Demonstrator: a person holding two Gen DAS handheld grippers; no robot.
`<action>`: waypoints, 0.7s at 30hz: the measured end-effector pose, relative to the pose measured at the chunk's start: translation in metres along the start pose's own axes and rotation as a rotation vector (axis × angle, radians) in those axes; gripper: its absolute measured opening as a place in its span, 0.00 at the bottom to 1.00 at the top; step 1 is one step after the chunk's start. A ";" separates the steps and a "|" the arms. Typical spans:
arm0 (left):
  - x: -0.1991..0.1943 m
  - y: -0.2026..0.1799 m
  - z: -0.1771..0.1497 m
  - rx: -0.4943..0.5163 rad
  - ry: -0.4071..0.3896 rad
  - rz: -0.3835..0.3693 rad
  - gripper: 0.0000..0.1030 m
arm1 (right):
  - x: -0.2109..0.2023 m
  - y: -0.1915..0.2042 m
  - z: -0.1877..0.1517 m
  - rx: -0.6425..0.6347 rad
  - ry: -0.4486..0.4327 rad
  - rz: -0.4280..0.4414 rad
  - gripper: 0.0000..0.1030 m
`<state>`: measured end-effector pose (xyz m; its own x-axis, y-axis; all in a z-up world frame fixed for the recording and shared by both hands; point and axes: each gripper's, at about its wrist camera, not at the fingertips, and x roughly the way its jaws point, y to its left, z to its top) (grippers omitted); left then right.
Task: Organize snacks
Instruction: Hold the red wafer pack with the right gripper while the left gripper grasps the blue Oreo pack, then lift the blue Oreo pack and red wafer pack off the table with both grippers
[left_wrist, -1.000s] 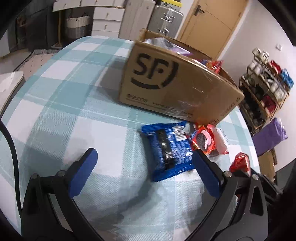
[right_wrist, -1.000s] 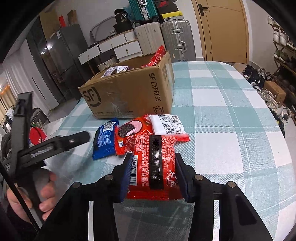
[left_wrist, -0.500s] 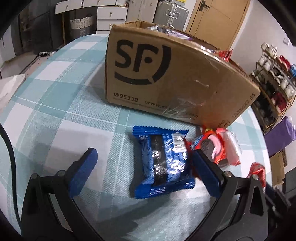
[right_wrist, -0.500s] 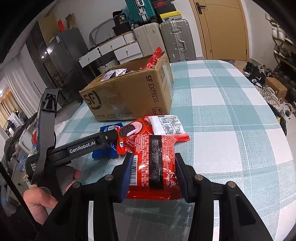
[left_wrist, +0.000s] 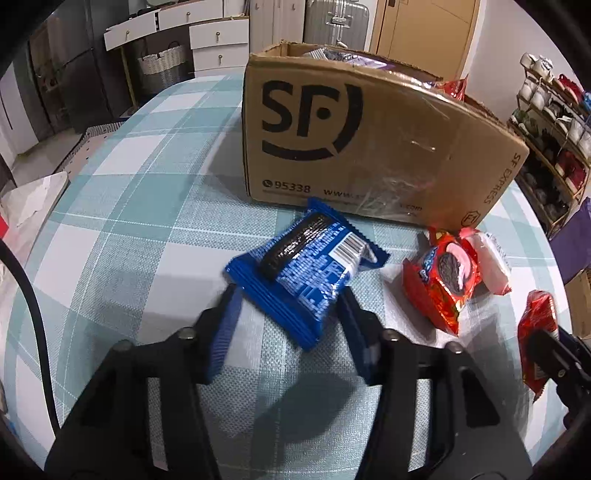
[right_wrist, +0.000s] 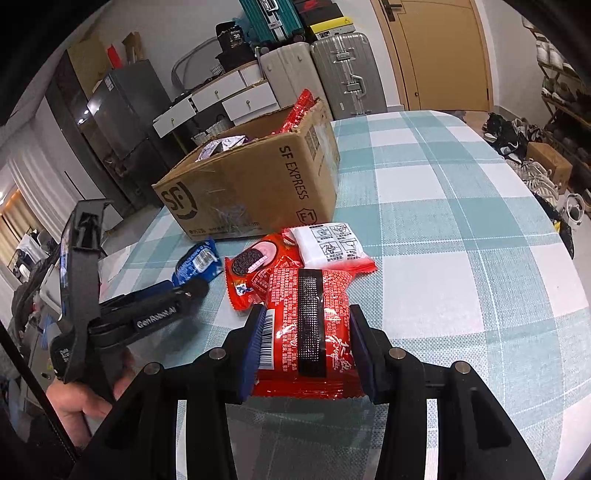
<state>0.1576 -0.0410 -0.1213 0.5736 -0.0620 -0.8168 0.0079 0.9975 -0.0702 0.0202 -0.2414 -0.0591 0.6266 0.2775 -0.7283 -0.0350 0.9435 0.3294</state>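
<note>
Blue snack pack (left_wrist: 306, 273) sits pinched between closing left tool (left_wrist: 286, 299) pads.

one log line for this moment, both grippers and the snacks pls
left gripper: just closed on blue cookie pack | right gripper: shut on red snack pack | cardboard box: open, behind both packs
</note>
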 end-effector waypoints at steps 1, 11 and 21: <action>0.000 0.001 0.001 0.004 0.001 -0.011 0.40 | 0.000 -0.001 0.000 0.004 0.002 0.000 0.43; -0.002 0.016 0.002 -0.037 0.019 -0.121 0.07 | 0.003 -0.003 -0.001 0.022 0.013 -0.002 0.43; -0.007 0.054 0.010 -0.056 0.055 -0.283 0.46 | -0.001 -0.003 -0.001 0.021 0.009 0.012 0.43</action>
<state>0.1623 0.0136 -0.1138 0.5101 -0.3409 -0.7897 0.1155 0.9370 -0.3298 0.0192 -0.2447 -0.0602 0.6189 0.2905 -0.7298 -0.0258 0.9361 0.3507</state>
